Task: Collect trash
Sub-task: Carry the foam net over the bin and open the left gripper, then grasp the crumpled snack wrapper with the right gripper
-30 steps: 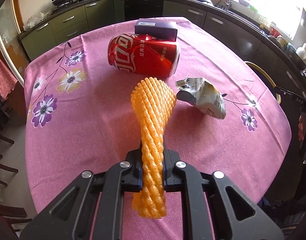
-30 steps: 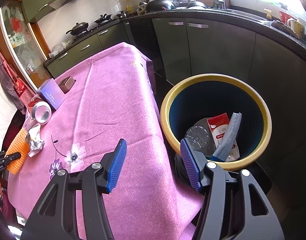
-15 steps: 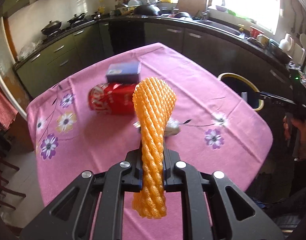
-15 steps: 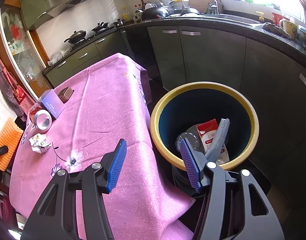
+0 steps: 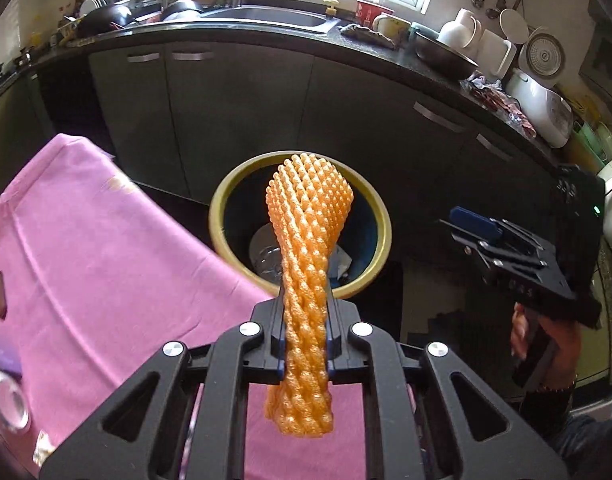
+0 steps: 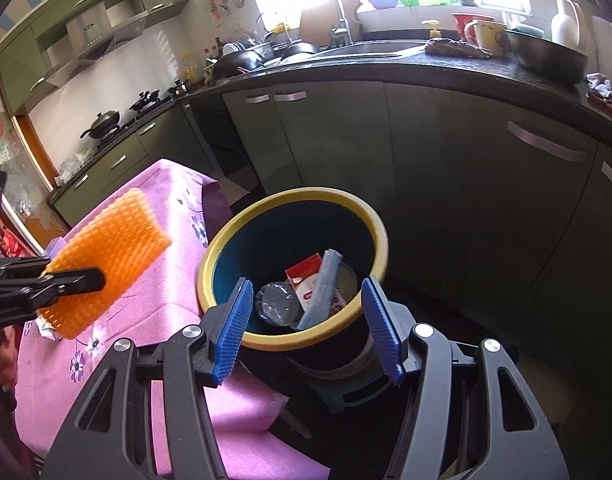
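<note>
While the pink tablecloth (image 5: 86, 248) still carries a can end (image 5: 4, 406) at the left edge, the yellow-rimmed trash bin (image 5: 222, 216) sits just beside the table with a bottle and carton inside. Left gripper (image 5: 306, 344) clamps narrow on the orange foam fruit net (image 5: 308, 240), held above the table edge, short of the bin. Right gripper (image 6: 306, 324) jaws wide, empty, over the bin. Risk: releasing now drops the light net on the cloth or the floor gap.
</note>
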The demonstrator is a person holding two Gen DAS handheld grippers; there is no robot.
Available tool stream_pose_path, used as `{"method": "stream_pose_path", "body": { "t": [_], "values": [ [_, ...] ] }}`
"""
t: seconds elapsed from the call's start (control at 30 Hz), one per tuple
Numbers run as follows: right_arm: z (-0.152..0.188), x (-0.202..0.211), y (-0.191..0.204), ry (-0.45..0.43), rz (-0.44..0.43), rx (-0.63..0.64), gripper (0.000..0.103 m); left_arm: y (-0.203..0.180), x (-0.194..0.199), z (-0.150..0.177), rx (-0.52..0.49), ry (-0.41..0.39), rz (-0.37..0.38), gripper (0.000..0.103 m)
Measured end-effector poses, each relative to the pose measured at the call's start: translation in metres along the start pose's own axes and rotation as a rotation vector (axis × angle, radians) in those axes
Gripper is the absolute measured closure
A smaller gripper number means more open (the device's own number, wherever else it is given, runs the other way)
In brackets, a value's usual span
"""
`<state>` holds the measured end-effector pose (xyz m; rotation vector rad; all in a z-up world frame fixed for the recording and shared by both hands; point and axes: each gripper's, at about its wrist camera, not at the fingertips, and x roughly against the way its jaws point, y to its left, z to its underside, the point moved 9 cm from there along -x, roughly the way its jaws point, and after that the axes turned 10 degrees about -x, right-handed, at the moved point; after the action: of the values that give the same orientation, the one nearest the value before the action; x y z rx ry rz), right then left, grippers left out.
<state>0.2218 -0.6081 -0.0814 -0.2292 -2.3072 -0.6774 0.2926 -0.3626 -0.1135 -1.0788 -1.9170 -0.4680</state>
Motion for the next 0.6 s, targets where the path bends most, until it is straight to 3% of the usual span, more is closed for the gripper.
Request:
{"method": "stream_pose_path", "body": {
  "t": [0.07, 0.13, 0.2, 0.23, 0.3, 0.4, 0.6],
  "values": [
    [-0.003, 0.004, -0.01, -0.007, 0.01, -0.015, 0.045, -0.002, -0.029, -0.018, 0.004, 0.018, 0.014, 0.089],
    [-0.004, 0.007, -0.017, -0.012, 0.017, -0.024, 0.044, 0.0, -0.054, -0.036, 0.012, 0.012, 0.01, 0.079],
    [-0.005, 0.008, -0.021, -0.013, 0.018, -0.031, 0.042, 0.005, -0.07, -0.051, 0.023, -0.008, -0.016, 0.046],
    [-0.005, 0.008, -0.02, -0.013, 0.015, -0.033, 0.042, 0.01, -0.074, -0.056, 0.029, -0.027, -0.046, 0.043],
    [-0.005, 0.01, -0.021, -0.013, 0.013, -0.028, 0.041, 0.017, -0.073, -0.059, 0.038, -0.045, -0.087, 0.042],
    [-0.005, 0.01, -0.022, -0.014, 0.017, -0.022, 0.041, 0.017, -0.051, -0.052, 0.065, -0.083, -0.087, 0.04],
    [0.003, -0.002, -0.013, 0.023, -0.005, -0.01, 0.04, 0.018, 0.033, -0.015, 0.084, -0.223, -0.15, 0.033]
  ]
}}
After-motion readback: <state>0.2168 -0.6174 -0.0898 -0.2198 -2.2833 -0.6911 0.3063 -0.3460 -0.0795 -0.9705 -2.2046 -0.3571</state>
